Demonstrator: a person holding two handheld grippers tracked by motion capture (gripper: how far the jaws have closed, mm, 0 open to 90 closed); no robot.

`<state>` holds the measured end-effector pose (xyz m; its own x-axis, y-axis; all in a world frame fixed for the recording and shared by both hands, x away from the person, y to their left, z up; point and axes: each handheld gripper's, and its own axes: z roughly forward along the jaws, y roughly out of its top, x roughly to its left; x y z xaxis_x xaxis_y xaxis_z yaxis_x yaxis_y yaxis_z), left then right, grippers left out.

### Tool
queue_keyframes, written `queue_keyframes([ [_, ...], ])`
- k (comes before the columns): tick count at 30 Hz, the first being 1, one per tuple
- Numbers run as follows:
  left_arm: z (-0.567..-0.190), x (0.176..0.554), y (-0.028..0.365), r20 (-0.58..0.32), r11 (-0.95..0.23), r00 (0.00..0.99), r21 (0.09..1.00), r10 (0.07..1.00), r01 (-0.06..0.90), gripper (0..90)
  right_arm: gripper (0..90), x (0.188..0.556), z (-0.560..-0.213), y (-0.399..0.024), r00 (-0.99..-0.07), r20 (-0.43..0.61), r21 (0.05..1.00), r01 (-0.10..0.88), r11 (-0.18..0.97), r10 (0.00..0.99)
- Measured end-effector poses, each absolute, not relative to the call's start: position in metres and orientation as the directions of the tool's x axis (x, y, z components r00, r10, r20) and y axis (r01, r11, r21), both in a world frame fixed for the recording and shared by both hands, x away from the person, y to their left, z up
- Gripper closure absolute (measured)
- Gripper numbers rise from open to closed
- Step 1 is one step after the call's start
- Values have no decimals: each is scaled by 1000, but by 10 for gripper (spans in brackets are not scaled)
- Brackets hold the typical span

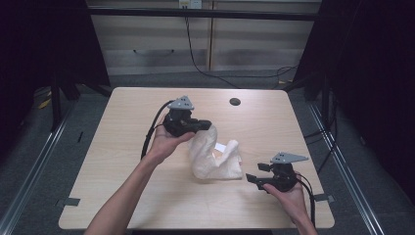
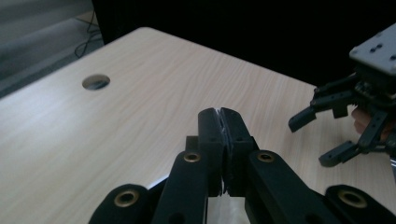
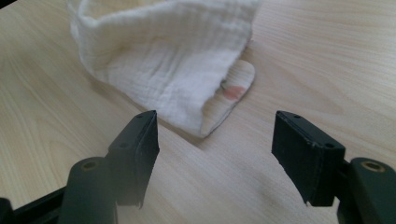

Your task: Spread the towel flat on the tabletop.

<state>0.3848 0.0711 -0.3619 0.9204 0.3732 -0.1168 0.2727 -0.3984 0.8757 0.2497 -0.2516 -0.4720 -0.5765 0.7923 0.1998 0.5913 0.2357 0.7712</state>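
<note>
We see one white, crinkled muslin cloth (image 1: 215,156) near the middle of the pale wood-grain counter (image 1: 122,196), and it is the only loose thing on it. One upper corner is raised while the rest slumps on the wood. The left gripper (image 1: 208,125) is clenched on that raised corner: in the left gripper view its jaws meet with a thin sliver of white fabric caught between them. We judge the corner is held up so the cloth hangs open and a second edge can be reached.

The right gripper (image 1: 252,178) sits low near the front right of the counter, just beside the cloth's lower edge but apart from it. It is released, its jaws spread wide with nothing between them. In the right gripper view the cloth's lower corner (image 3: 224,100), with a small pink mark on it, lies just ahead of the gap, which reads to us as lining up for a pinch.

We count two grippers, one per hand, one cloth, and one round dark cable hole (image 1: 235,102) toward the counter's far edge.
</note>
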Motion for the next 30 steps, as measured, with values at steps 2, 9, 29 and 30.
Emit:
queue_keyframes([
  [2,-349,383,72,-96,-393,924,885,369,249,883,319,250,-472,-252,-575,202,770,593,234,793],
  [9,-314,369,87,-38,-351,934,921,355,171,883,319,250,-472,-253,-572,199,772,592,232,796],
  [29,-396,346,200,-115,-370,851,864,513,340,881,371,258,-475,-241,-596,197,753,601,270,779],
  [30,-402,345,204,-120,-377,849,857,514,350,881,371,258,-475,-241,-596,197,753,601,270,779],
])
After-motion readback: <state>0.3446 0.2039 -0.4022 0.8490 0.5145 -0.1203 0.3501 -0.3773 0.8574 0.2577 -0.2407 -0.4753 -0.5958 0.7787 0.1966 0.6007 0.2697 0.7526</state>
